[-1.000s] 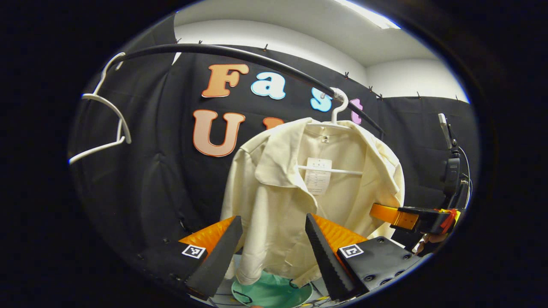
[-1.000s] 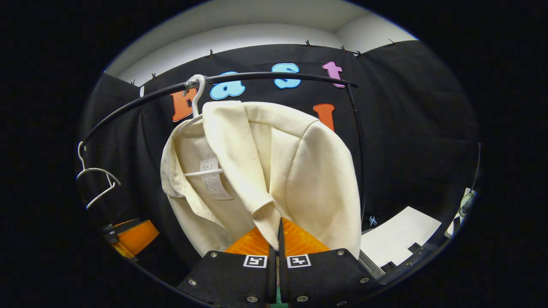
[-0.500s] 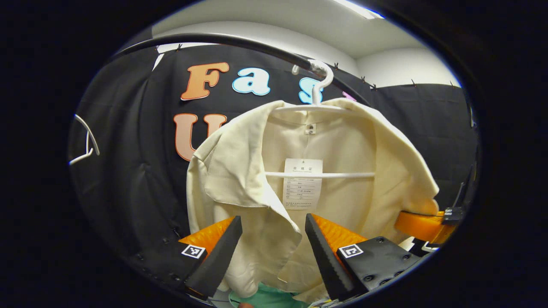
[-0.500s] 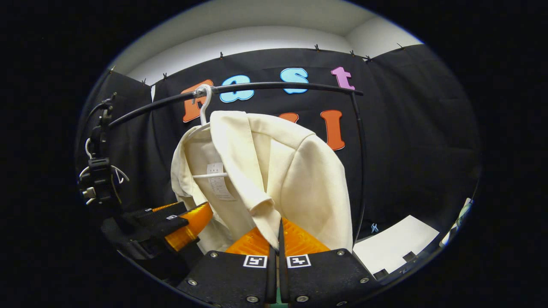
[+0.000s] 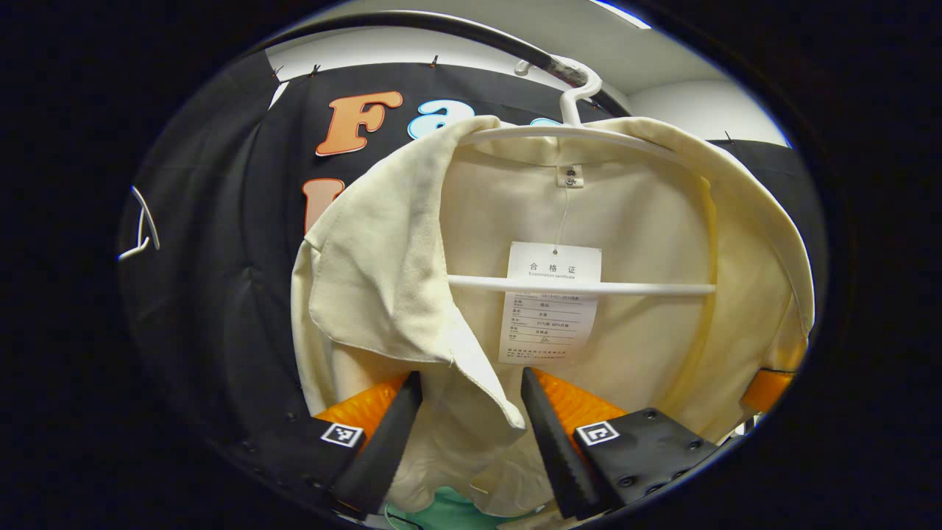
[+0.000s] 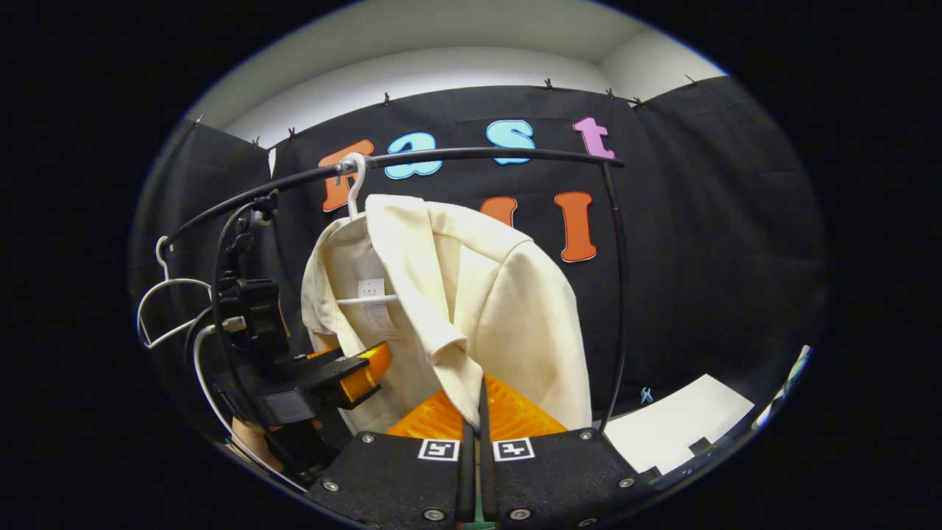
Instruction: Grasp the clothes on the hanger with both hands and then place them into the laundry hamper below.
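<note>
A cream jacket [image 5: 625, 221] hangs on a white hanger [image 5: 581, 285] from the black rail [image 5: 456, 26], with a paper tag on the crossbar. My left gripper [image 5: 465, 430] is open, close against the jacket's front, and the tip of the left lapel hangs between its fingers. In the right gripper view the jacket [image 6: 508, 309] hangs straight ahead. There my right gripper [image 6: 480, 416] is shut on the other lapel's lower edge. The left gripper [image 6: 368, 368] reaches in from the left at the jacket's inner side. A bit of the green hamper [image 5: 434, 513] peeks out below the jacket.
An empty white hanger [image 6: 165, 294] hangs further left on the rail [image 6: 478, 154]. The rail's upright post [image 6: 618, 294] stands just right of the jacket. A white board [image 6: 684, 419] lies low on the right. A hand [image 6: 254, 436] holds the left gripper.
My left gripper has pushed forward to the jacket, so the lapel tip now hangs between its open fingers. The right gripper stays shut on the other lapel, drawn back slightly.
</note>
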Demonstrator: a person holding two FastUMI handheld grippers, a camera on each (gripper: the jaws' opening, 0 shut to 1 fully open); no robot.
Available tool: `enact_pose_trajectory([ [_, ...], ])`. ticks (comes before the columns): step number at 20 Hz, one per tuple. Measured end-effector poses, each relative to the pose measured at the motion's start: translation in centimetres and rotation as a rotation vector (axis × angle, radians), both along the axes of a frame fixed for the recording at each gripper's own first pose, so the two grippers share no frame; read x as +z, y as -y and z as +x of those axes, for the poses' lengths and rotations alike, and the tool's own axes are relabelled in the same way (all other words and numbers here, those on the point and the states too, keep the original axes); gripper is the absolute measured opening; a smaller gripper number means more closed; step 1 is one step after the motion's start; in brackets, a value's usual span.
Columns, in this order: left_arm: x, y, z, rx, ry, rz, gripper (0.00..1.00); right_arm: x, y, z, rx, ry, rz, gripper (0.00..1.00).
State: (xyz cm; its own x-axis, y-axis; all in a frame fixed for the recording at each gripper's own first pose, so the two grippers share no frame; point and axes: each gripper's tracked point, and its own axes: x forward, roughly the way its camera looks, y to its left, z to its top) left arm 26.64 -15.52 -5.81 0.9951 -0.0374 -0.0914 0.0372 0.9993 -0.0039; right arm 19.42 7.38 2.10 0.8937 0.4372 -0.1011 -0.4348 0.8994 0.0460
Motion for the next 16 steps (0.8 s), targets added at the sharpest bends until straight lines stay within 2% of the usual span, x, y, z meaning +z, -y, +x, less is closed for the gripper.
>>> enact_pose_trajectory([
  [2,-0.3,-0.5,0.0,0.013,-0.003,0.019,0.65,0.0,0.2,-0.2,0.004,-0.003,0.003,0.02],
  [3,-0.3,-0.6,0.0,0.017,-0.004,0.03,0.59,0.0,0.2,-0.2,0.007,-0.003,0.004,0.02],
  [4,-0.4,-0.7,-0.1,0.017,-0.006,0.033,0.48,-0.1,0.3,-0.3,0.009,-0.002,0.003,0.02],
  [5,-0.4,-0.7,-0.2,0.01,-0.009,0.027,0.29,-0.1,0.8,-0.7,0.011,-0.001,0.003,0.03],
  [7,-0.3,0.1,-0.4,-0.048,-0.025,-0.015,0.17,0.1,1.1,-1.1,0.008,0.007,0.006,0.02],
  [8,-0.3,-0.3,-0.8,-0.041,-0.028,-0.024,0.17,0.2,1.2,-1.2,0.005,0.01,0.008,0.02],
  [9,-0.1,-0.5,-1.0,-0.045,-0.028,-0.026,0.08,0.4,1.3,-1.2,0.001,0.011,0.011,0.02],
  [12,0.3,0.2,-1.4,-0.068,-0.023,-0.064,0.07,1.0,1.6,-1.0,-0.015,0.018,0.009,0.02],
  [16,2.2,0.4,-3.2,-0.111,-0.006,-0.01,0.07,2.7,1.9,-0.9,-0.029,0.054,0.019,0.01],
])
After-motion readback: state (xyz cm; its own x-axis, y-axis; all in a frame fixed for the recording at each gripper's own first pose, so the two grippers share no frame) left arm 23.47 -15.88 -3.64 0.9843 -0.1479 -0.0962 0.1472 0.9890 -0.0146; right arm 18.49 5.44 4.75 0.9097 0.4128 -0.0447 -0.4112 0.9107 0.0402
